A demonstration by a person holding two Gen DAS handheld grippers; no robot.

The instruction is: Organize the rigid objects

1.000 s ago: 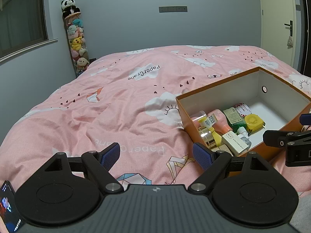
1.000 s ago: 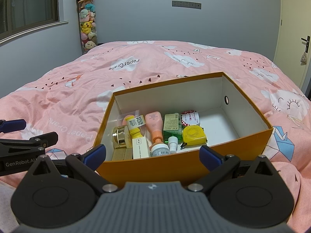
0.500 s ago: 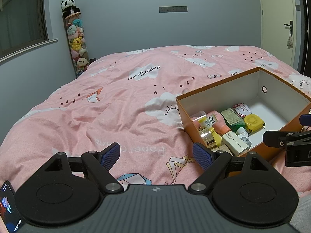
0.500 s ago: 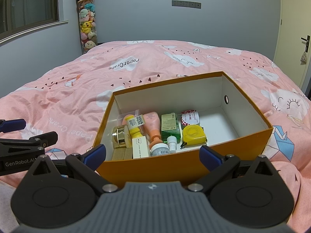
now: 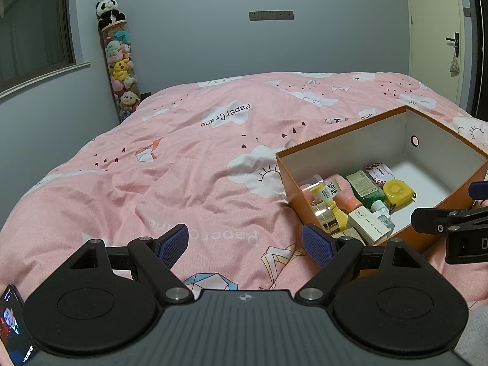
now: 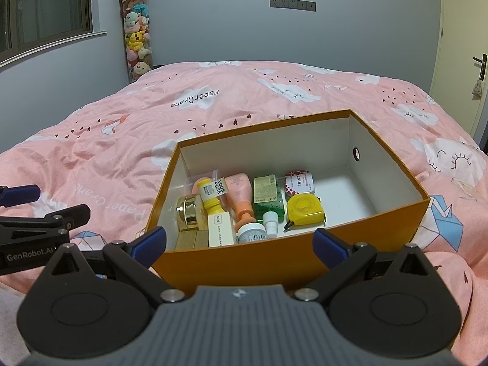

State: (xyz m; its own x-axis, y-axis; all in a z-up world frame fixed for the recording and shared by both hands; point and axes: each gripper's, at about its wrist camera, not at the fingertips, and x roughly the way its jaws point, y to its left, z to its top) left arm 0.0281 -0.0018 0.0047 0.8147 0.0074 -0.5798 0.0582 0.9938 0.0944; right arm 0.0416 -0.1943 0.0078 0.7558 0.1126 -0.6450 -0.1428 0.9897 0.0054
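While both the left gripper (image 5: 245, 241) and right gripper (image 6: 239, 241) hung spread and empty, the orange box (image 6: 305, 253) on the bed (image 5: 198, 183) held a yellow tape measure (image 6: 304, 209).

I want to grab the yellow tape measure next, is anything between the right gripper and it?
Yes: the box's near orange wall stands between the open right gripper and the tape measure. Above the box nothing blocks.

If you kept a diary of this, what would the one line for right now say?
left hand-held gripper: open, empty, over bedspread | right hand-held gripper: open, empty, at near wall of orange box | small items in box
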